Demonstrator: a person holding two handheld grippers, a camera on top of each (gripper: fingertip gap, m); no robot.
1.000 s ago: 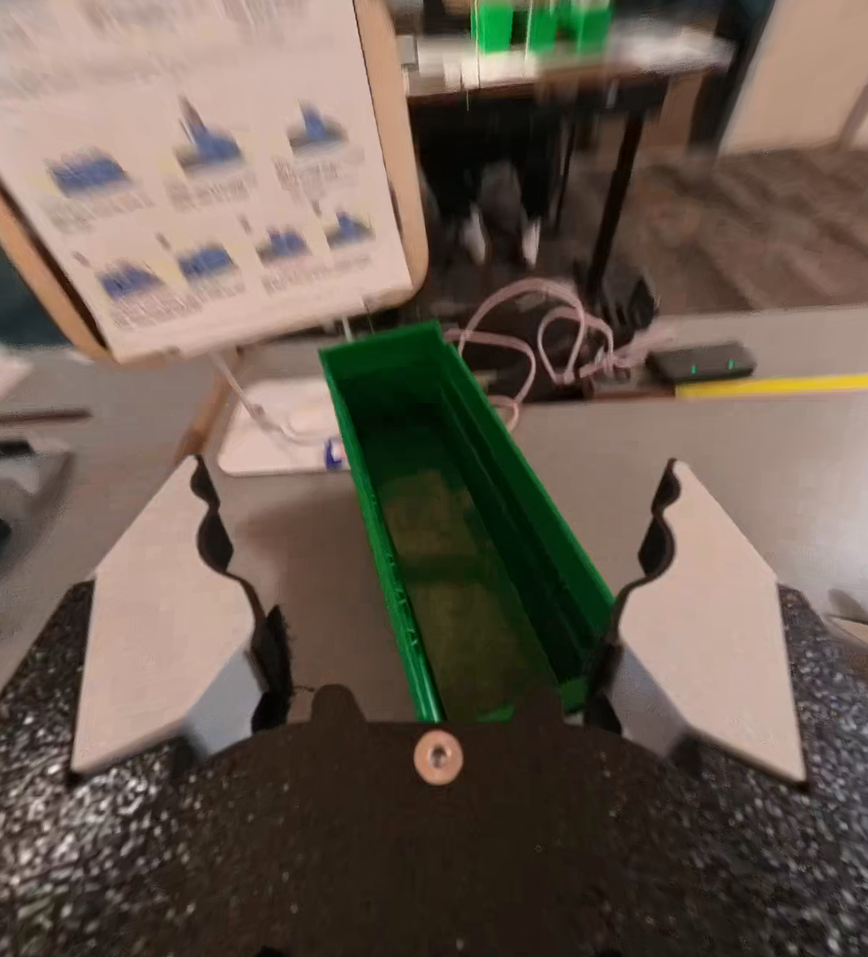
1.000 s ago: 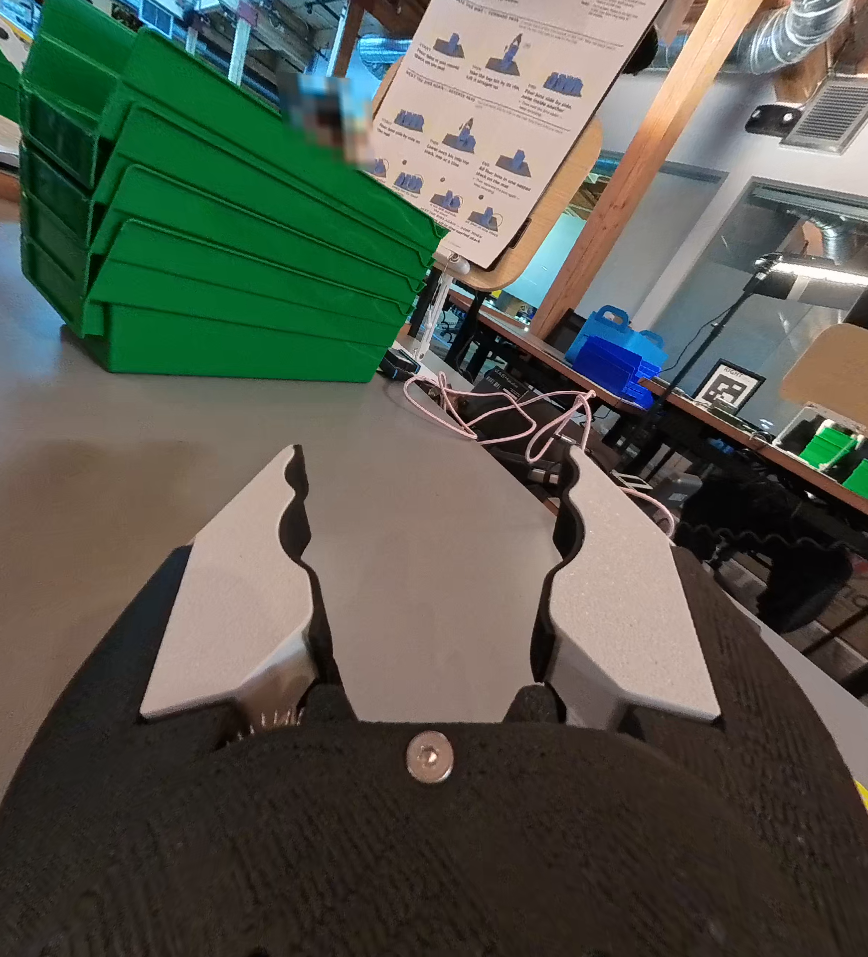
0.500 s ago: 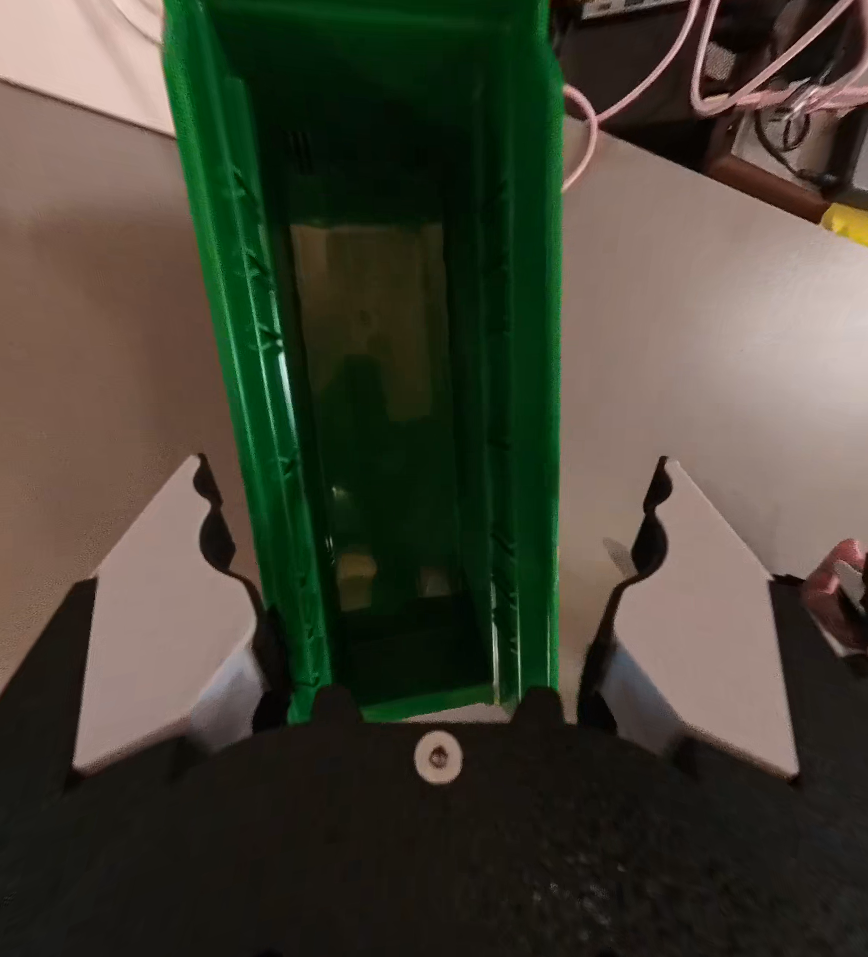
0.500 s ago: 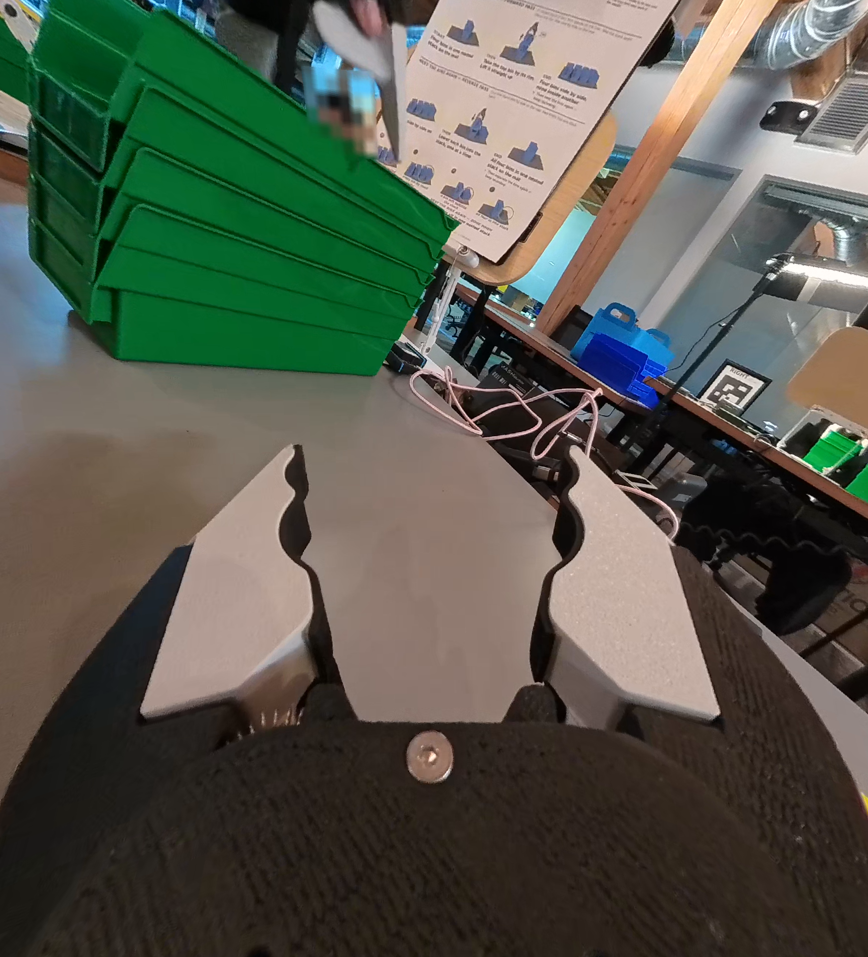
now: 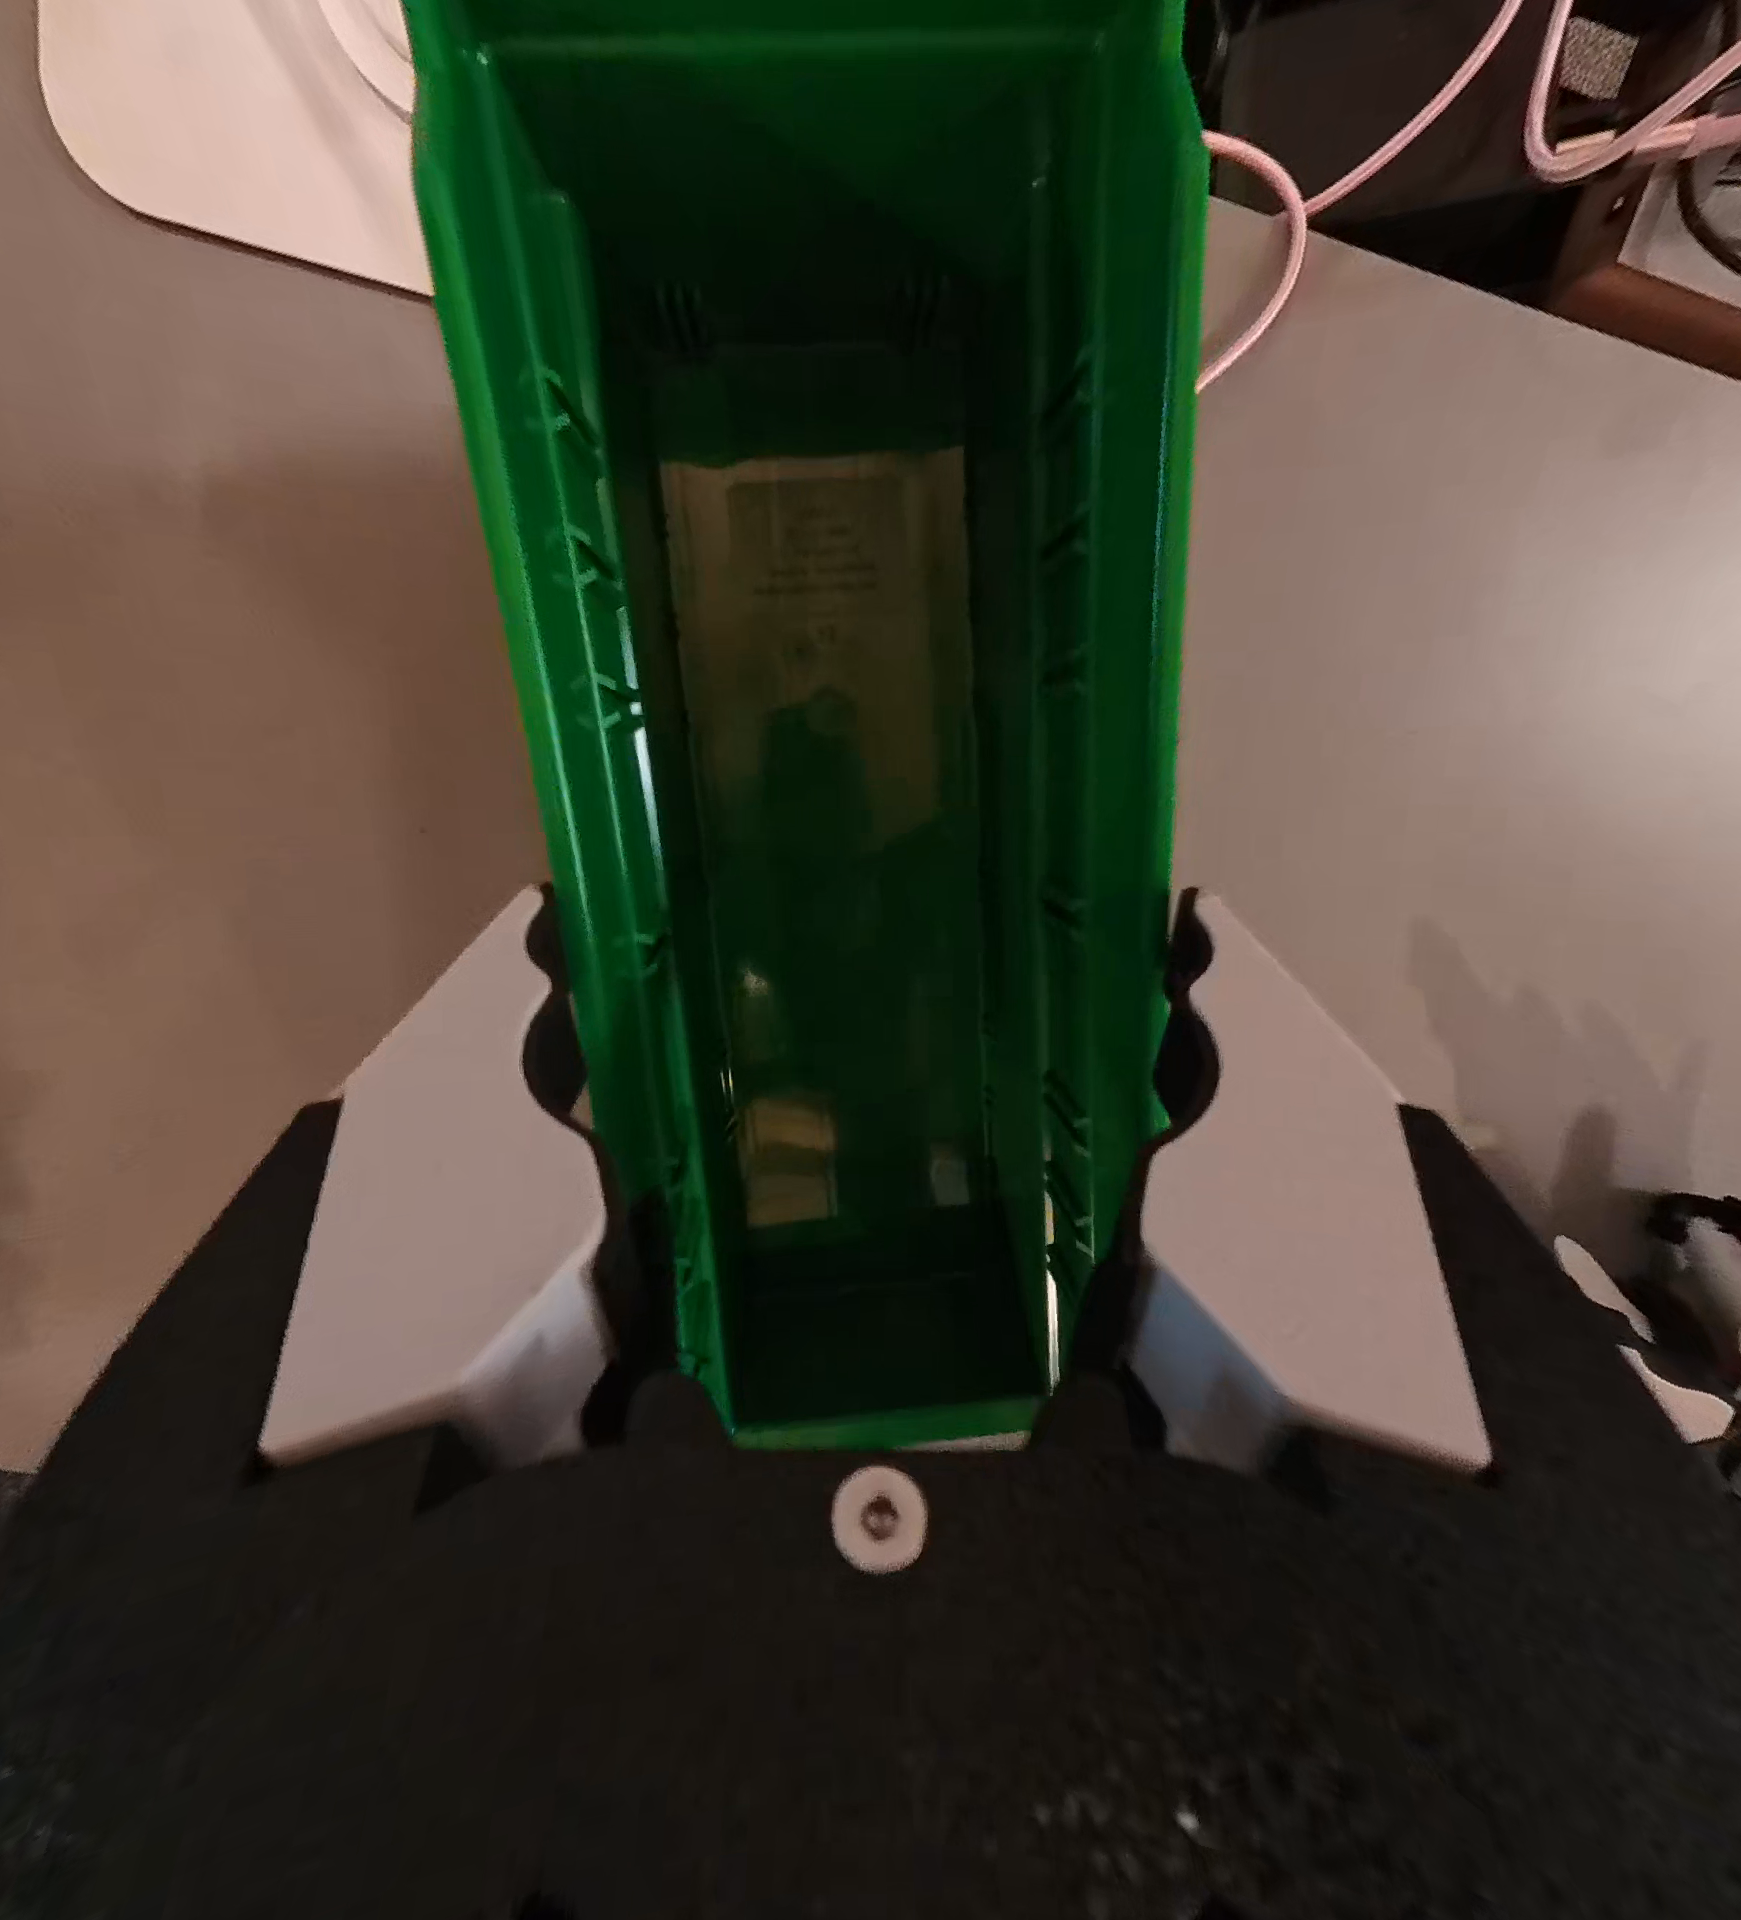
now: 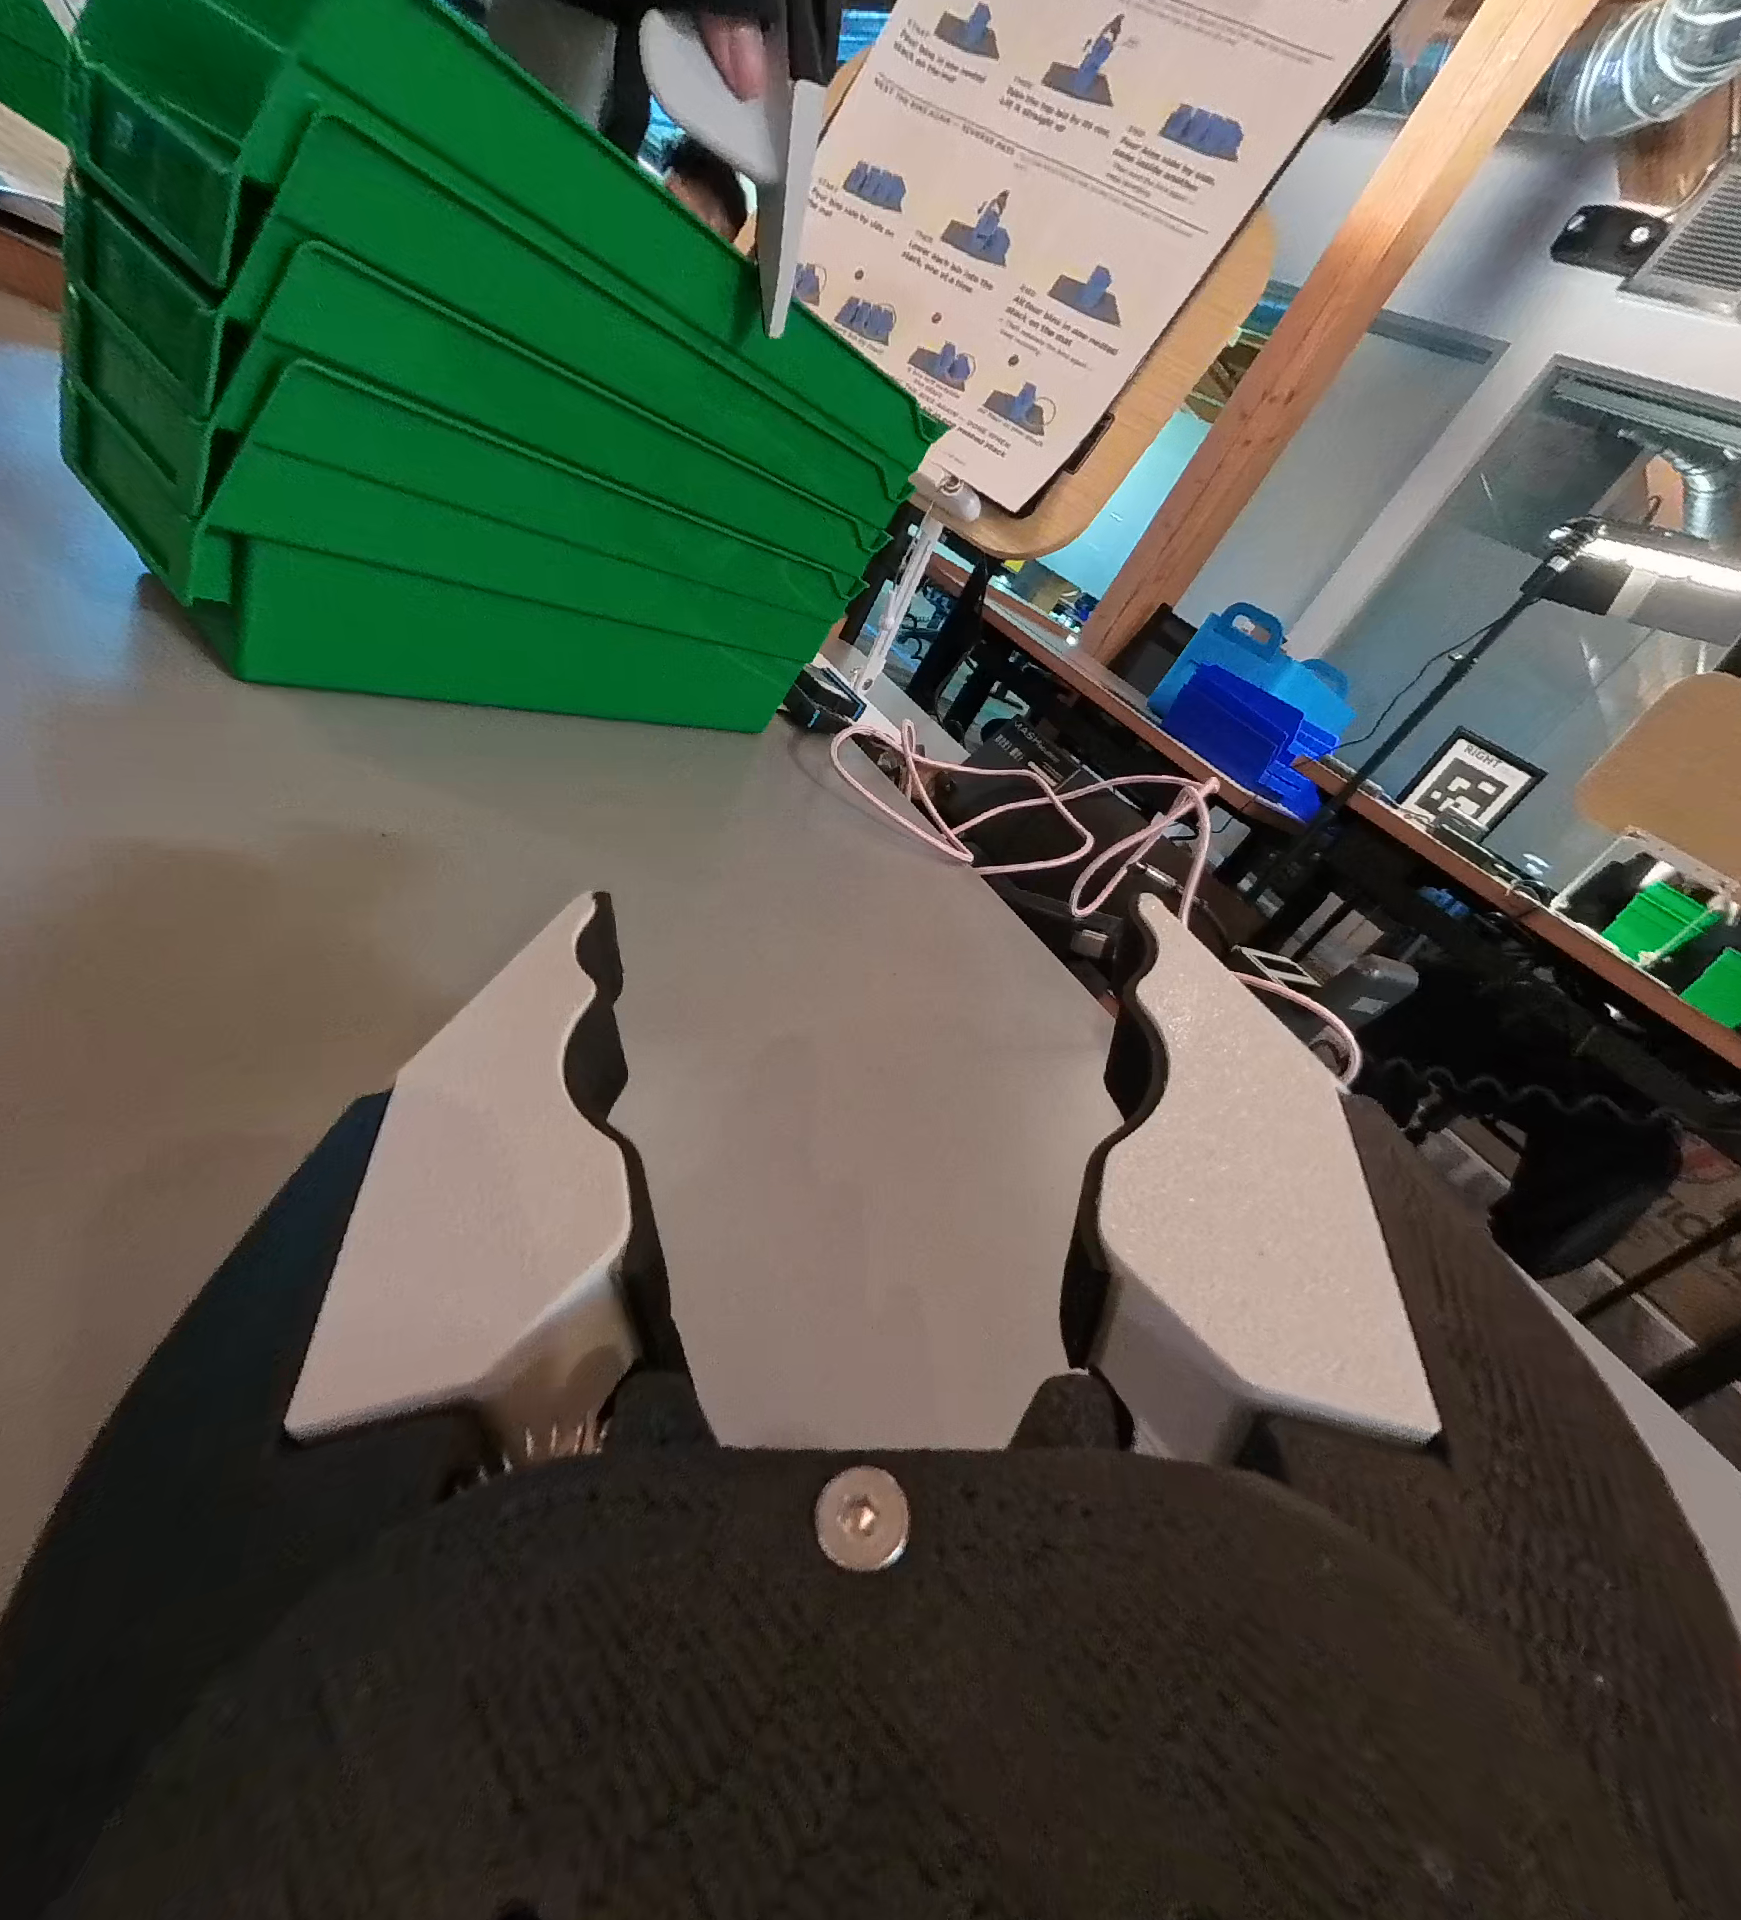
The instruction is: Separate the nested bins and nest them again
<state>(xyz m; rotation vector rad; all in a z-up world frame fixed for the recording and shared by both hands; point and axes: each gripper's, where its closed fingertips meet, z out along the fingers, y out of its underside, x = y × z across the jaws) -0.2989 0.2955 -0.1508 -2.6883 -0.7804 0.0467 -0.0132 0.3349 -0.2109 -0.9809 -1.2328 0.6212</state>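
Left gripper [image 5: 861, 935] fingers clasp the top bin [image 5: 824, 644] walls; lift straight toward 12 o'clock. Right gripper [image 6: 871, 914] fingers wide, idle.

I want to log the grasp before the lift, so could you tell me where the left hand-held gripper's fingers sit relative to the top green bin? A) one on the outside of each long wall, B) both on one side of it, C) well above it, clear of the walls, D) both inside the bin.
A: in the left wrist view the left hand-held gripper has a finger against the outside of each long wall of the top green bin.
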